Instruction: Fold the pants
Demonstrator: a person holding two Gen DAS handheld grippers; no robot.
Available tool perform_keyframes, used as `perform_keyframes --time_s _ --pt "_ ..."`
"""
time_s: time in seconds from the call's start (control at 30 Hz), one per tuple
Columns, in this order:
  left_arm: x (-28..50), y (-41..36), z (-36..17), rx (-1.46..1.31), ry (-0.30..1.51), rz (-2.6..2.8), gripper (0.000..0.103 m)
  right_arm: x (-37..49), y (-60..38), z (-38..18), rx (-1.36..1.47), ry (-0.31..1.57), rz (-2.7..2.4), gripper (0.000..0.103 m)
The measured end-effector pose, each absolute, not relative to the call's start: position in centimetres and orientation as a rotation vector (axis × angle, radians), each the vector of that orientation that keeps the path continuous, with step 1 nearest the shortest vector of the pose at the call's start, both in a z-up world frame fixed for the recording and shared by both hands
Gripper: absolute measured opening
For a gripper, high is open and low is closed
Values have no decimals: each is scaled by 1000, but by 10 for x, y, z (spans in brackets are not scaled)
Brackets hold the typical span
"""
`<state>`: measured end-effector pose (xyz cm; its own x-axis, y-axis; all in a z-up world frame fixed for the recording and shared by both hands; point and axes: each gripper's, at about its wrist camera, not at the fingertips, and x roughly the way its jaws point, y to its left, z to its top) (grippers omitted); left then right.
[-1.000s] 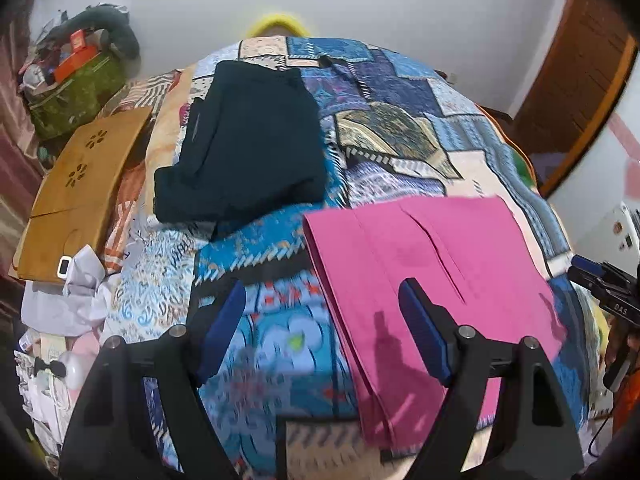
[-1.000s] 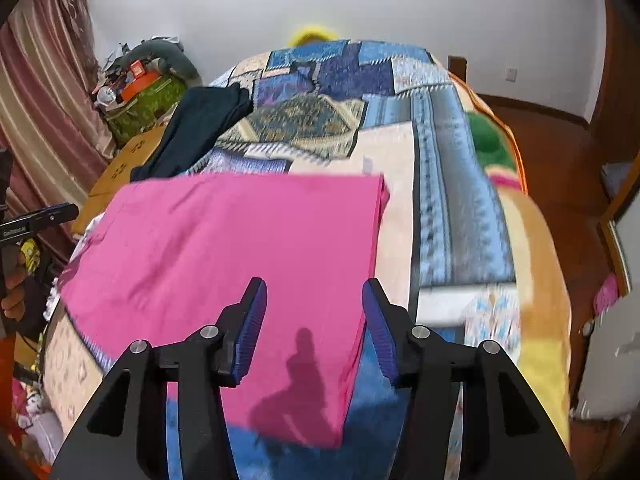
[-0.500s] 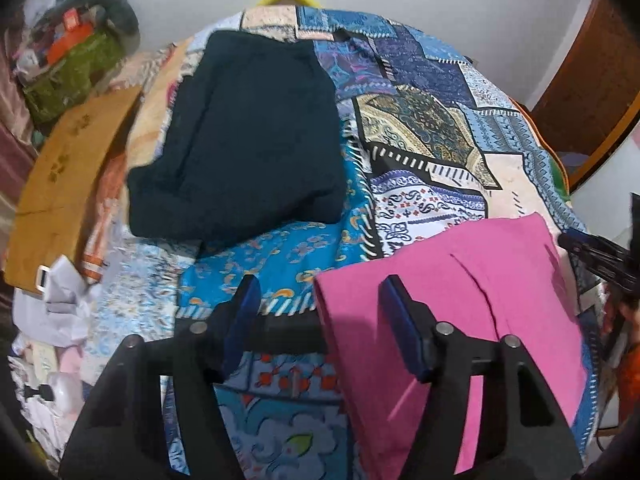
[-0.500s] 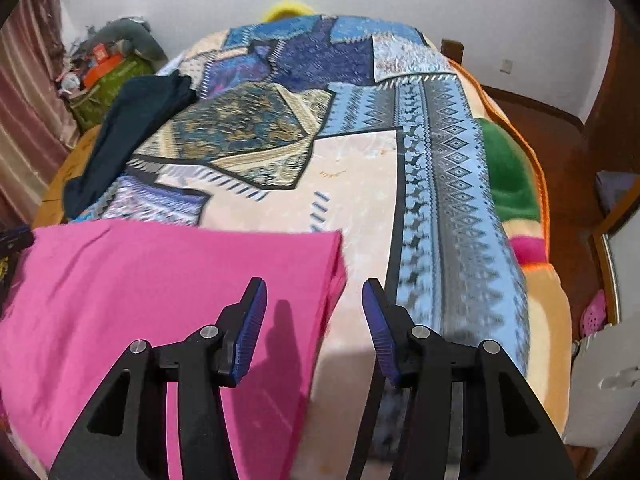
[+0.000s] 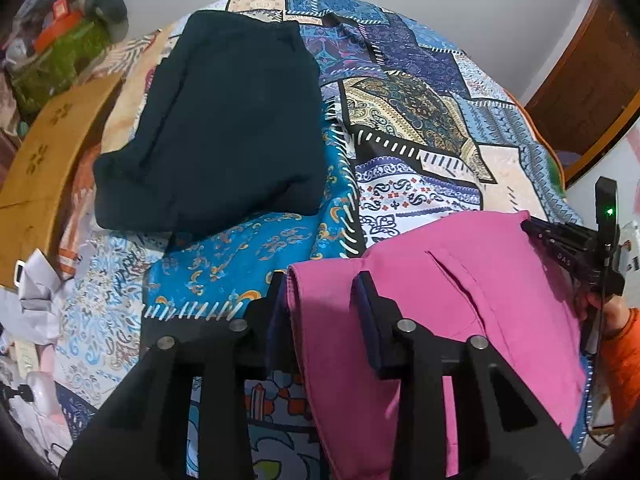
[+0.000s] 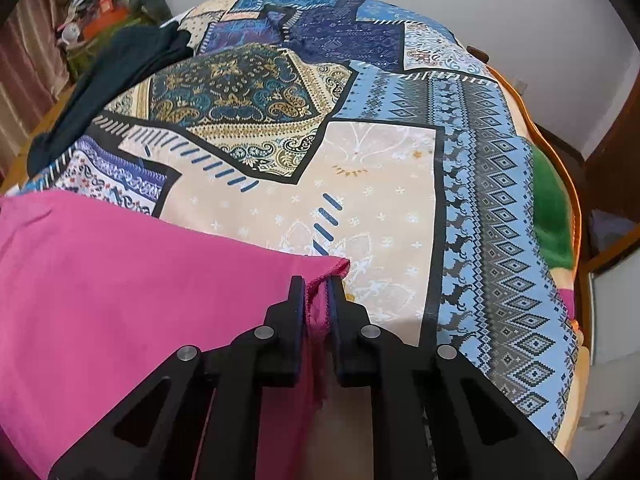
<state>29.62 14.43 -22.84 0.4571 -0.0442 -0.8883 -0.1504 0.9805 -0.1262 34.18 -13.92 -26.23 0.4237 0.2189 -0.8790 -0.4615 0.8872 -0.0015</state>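
Pink pants lie folded on a patchwork bedspread. My left gripper has its jaws around the pants' far left corner, with cloth between the pads and a gap on the right side. My right gripper is shut on the far right corner of the pink pants, with the frayed hem pinched between the pads. The right gripper also shows at the right edge of the left wrist view.
Folded dark pants lie on the bed beyond the left gripper, also in the right wrist view. A wooden board and clutter sit left of the bed. A wooden door stands right.
Both grippers have moved forward to the far corners of the pink pants and closed in on them. The right one went from open to pinching the hem.
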Motion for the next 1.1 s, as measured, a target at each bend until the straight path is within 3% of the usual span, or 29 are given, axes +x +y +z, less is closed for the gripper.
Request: perform_keyframes --time_s 0.2,0.3,0.5,0.57,0.63,0.7,0.83,1.1 --pt "293 150 -232 -207 1087 122 36 342 -133 -270 -309 1054 408 7" --pt "294 152 -230 -210 1099 120 43 342 -135 -267 -305 1058 407 7" --pt "282 161 -208 -210 1082 116 45 333 -141 -240 -274 1035 409 16" --pt "279 163 -199 -211 1066 111 51 322 -140 -219 -252 982 434 19" --pt "277 161 -190 -186 1044 114 52 311 -137 -199 -224 934 468 30" --pt "275 155 -181 -149 1022 110 55 302 -133 -184 -192 898 509 34" --pt "274 142 -168 -123 997 63 64 288 -113 -160 -112 876 648 37" --pt "289 110 -175 -55 1035 -21 66 281 -60 -169 -14 969 819 44"
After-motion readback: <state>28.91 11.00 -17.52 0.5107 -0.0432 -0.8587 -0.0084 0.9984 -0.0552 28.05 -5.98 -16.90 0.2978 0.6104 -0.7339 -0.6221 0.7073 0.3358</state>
